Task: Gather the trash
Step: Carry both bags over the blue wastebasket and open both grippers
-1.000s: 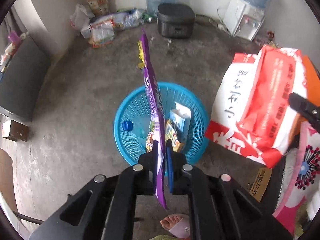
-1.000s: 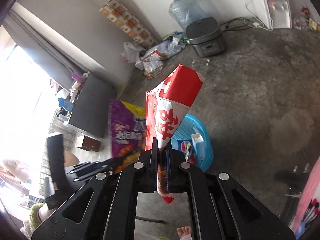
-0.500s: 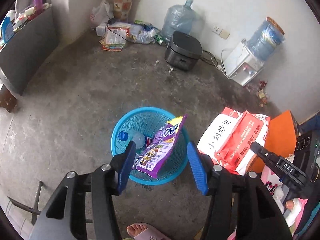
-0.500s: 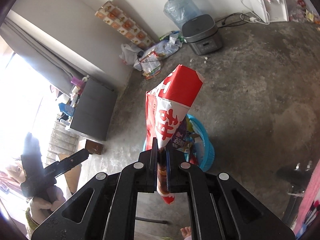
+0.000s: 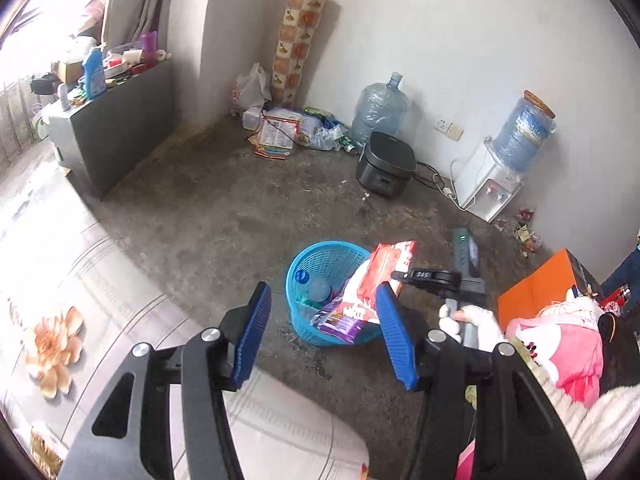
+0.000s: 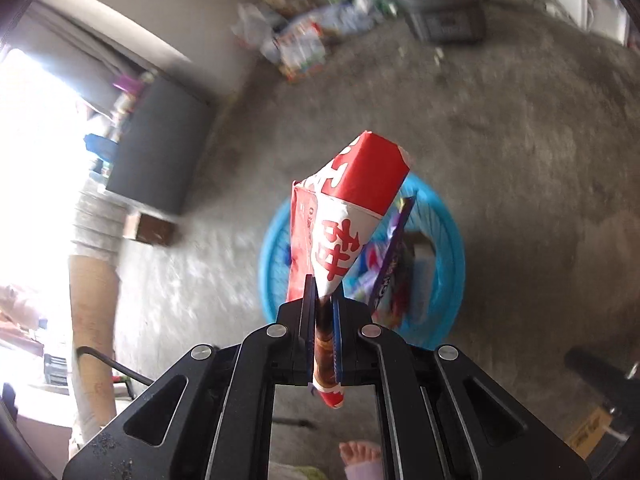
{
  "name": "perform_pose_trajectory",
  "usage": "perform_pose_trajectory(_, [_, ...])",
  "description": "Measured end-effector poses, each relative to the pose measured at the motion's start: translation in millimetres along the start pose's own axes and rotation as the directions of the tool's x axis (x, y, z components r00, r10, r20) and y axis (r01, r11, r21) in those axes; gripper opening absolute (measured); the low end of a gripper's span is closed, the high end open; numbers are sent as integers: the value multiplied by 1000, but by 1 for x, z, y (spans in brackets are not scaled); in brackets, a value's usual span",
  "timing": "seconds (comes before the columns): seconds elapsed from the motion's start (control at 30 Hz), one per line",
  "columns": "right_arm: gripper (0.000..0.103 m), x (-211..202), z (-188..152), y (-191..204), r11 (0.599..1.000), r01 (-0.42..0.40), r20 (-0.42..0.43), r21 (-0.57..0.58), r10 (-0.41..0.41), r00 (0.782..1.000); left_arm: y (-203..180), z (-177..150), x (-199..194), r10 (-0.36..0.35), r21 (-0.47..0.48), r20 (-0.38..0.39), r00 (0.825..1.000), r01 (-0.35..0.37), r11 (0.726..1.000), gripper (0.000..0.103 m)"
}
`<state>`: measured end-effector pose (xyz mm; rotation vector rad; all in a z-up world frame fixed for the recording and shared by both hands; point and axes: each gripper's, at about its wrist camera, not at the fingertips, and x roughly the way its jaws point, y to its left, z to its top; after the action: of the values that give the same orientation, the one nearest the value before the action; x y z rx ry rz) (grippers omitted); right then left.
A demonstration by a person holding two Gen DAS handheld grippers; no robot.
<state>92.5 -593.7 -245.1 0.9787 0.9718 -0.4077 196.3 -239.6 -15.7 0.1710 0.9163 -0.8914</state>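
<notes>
A round blue basket (image 5: 316, 252) stands on the concrete floor with a plastic bottle (image 5: 318, 289) and a purple snack bag (image 5: 340, 320) inside. My left gripper (image 5: 326, 336) hangs open above and in front of it, its blue pads (image 5: 256, 336) wide apart with nothing between them. A red and white bag (image 5: 380, 276) hangs over the basket's right rim, and my right gripper (image 6: 322, 320) is shut on its lower end. In the right wrist view that bag (image 6: 348, 216) points up from the jaws, with the basket (image 6: 456, 248) and purple bag (image 6: 392, 264) just behind it.
Against the far wall are a black rice cooker (image 5: 386, 168), a water dispenser (image 5: 492, 188), a water jug (image 5: 380, 108) and a heap of wrappers (image 5: 288, 132). A grey cabinet (image 5: 116, 128) is at the left and an orange box (image 5: 536, 288) at the right. A flowered bedsheet (image 5: 52, 344) lies near.
My left gripper opened and let go of the purple bag, which dropped into the basket, then rose and drew back. My right gripper came down toward the basket with the red and white bag.
</notes>
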Motion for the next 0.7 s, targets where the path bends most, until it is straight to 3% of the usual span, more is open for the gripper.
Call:
perform_pose_trajectory(0.07, [7, 39, -8, -13, 998, 69, -81, 2, -68, 994, 10, -17, -15, 22, -22, -8, 1000, -22, 1000, 53])
perform_pose_trajectory(0.2, [7, 79, -8, -21, 996, 43, -135, 83, -32, 990, 30, -45, -43, 81, -72, -4, 997, -81, 994, 53])
perform_pose_trajectory(0.33, [7, 108, 3, 0, 988, 155, -123, 6, -153, 981, 44, -64, -59, 115, -128, 8, 993, -113, 985, 53])
perform_pose_trajectory(0.5, [7, 152, 5, 0, 955, 296, -177, -22, -295, 939, 53, -71, -68, 157, -147, 27, 987, -152, 977, 53])
perform_pose_trajectory(0.6, [14, 162, 6, -7, 945, 328, -215, -18, -324, 921, 56, -70, -76, 152, -168, 35, 988, -144, 975, 53])
perform_pose_trajectory(0.7, [37, 156, 12, -18, 959, 283, -246, 3, -274, 930, 56, -68, -82, 147, -169, 60, 987, -135, 976, 53])
